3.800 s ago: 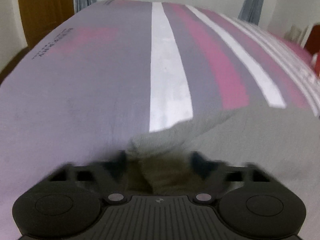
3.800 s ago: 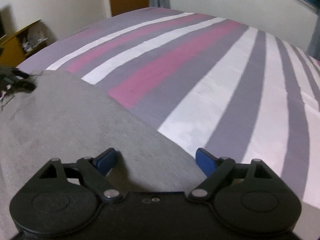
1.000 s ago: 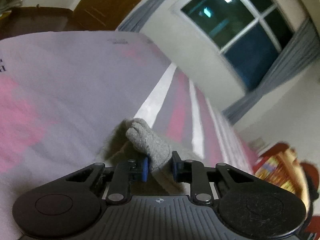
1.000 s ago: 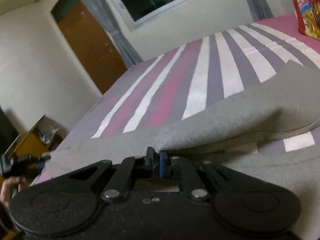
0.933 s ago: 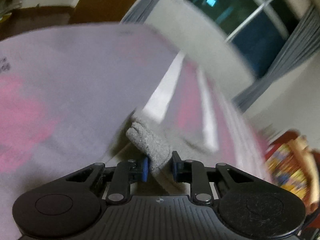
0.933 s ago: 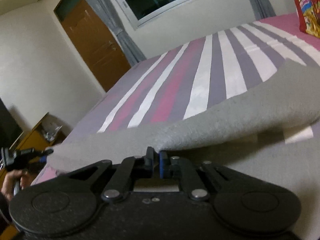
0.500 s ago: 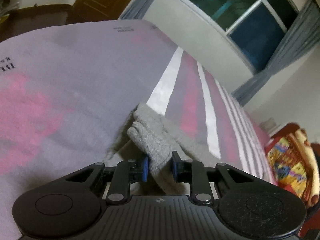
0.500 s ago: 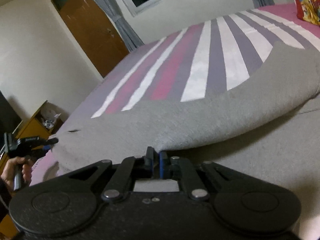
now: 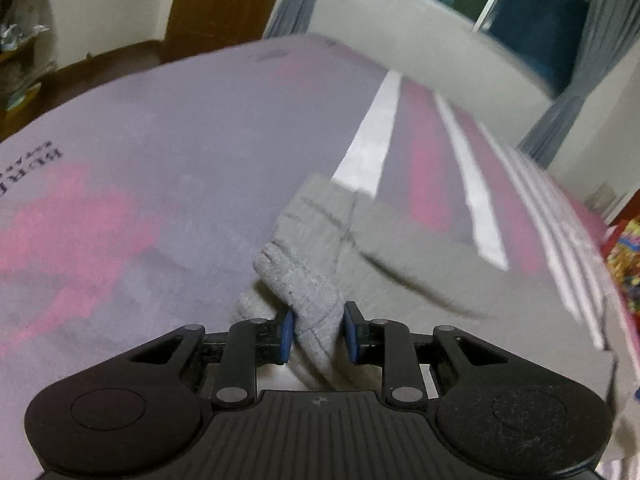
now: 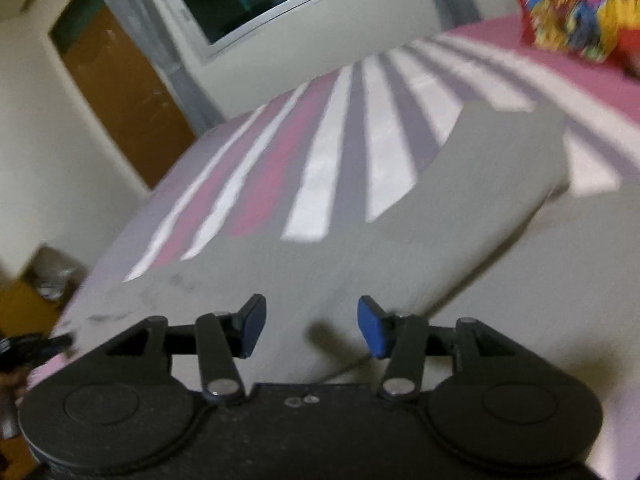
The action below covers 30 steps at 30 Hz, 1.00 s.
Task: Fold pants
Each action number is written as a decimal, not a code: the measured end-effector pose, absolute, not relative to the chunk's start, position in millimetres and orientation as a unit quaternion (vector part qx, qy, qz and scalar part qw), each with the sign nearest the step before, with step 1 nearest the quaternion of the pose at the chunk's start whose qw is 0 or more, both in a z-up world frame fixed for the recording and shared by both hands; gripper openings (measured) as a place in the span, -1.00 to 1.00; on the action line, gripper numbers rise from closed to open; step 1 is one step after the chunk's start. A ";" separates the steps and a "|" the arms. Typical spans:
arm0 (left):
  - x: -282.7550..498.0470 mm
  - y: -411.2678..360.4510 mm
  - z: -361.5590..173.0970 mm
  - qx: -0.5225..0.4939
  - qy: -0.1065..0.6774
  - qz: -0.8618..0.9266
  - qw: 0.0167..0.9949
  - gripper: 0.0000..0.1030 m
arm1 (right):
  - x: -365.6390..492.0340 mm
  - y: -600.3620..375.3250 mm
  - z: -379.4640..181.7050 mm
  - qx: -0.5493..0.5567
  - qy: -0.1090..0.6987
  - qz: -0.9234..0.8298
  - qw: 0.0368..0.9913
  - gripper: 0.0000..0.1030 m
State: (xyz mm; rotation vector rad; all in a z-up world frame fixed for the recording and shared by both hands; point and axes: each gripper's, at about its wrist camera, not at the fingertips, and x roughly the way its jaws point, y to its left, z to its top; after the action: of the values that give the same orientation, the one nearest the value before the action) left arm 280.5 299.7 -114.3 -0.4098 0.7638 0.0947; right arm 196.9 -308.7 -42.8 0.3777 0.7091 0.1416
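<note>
Right claw (image 10: 311,330) now spread wide, just released from grey pants (image 10: 360,248) folded over on striped bed (image 10: 320,184); left claw (image 9: 316,330) still pinching the cuff.

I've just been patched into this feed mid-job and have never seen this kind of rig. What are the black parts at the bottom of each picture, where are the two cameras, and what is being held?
There is no robot arm here. A person holds a handheld two-finger tool in each hand, and each tool carries a wide-angle camera looking forward along its jaws, so the black shapes at the bottom are the tools themselves.

In the left wrist view, the left gripper is shut on a bunched end of the grey knitted pants. In the right wrist view, the right gripper is open and holds nothing, with the grey cloth lying below it.

The pants lie on a bed with a striped purple, pink and white sheet. Both pictures are motion-blurred.
</note>
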 end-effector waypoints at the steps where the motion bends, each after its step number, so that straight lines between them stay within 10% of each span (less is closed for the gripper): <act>1: 281.1 300.0 -115.9 -0.199 0.370 0.048 0.906 -0.51 | 210.0 -309.5 -42.6 0.172 0.357 0.056 0.916 -0.02; 11: 291.5 290.1 -124.8 -0.192 0.382 0.055 0.902 -0.51 | 310.7 -261.5 -73.0 -0.044 0.476 -0.037 0.877 0.31; 12: 292.1 290.7 -124.8 -0.192 0.383 0.053 0.902 -0.51 | 307.7 -264.4 -75.7 -0.050 0.480 -0.029 0.876 0.21; 15: 294.4 290.2 -126.2 -0.189 0.385 0.048 0.902 -0.51 | 289.9 -276.0 -70.3 -0.034 0.476 0.012 0.879 -0.90; 21: 294.3 291.9 -127.6 -0.187 0.385 0.041 0.903 -0.51 | 192.1 -315.4 -47.0 0.003 0.422 0.010 0.907 -0.94; 26: 296.6 290.3 -128.5 -0.184 0.389 0.044 0.902 -0.50 | 154.7 -333.3 -77.3 0.027 0.449 0.011 0.893 -0.79; 30: 299.8 287.2 -128.1 -0.173 0.396 0.045 0.901 -0.50 | 157.3 -340.7 -42.8 0.057 0.380 0.017 0.923 -0.03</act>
State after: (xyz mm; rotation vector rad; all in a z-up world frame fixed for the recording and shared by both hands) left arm 299.8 287.2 -128.1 -0.3572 0.8184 0.0932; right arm 157.3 -340.7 -42.8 0.1166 0.7800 0.0350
